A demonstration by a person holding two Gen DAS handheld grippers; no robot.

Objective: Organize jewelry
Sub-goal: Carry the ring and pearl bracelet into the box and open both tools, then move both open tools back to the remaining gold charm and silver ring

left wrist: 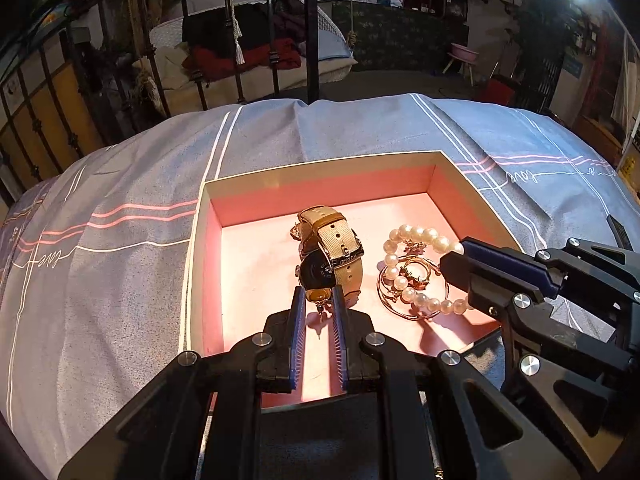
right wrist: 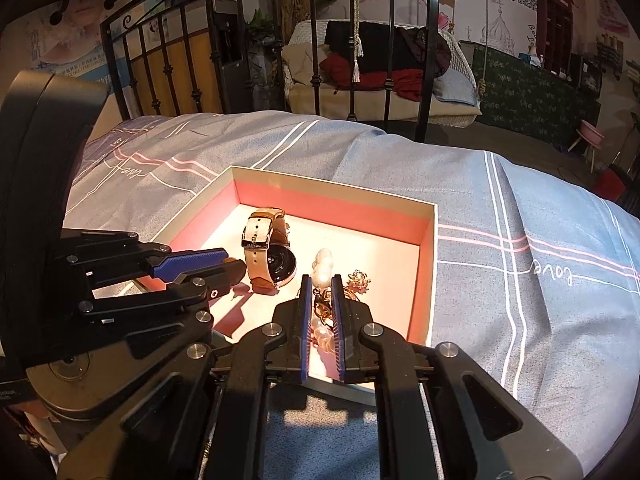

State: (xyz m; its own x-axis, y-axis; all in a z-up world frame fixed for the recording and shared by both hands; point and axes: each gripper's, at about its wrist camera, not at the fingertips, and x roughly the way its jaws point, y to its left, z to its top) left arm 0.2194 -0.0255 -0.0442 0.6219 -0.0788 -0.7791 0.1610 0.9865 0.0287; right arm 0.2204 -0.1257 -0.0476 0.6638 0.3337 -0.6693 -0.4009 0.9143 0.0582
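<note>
A pink-lined box lies on the bed. In it are a beige-strapped watch, a pearl bracelet and gold rings and bangles. My left gripper is over the box's near side, jaws a little apart, its tips at the watch's near end, with a small earring between them. My right gripper is over the pearl and gold pile, jaws a little apart around it; it enters the left wrist view from the right.
The box rests on a grey-blue bedspread with white and pink stripes. A black iron bed frame stands behind it, with a wicker seat of clothes beyond.
</note>
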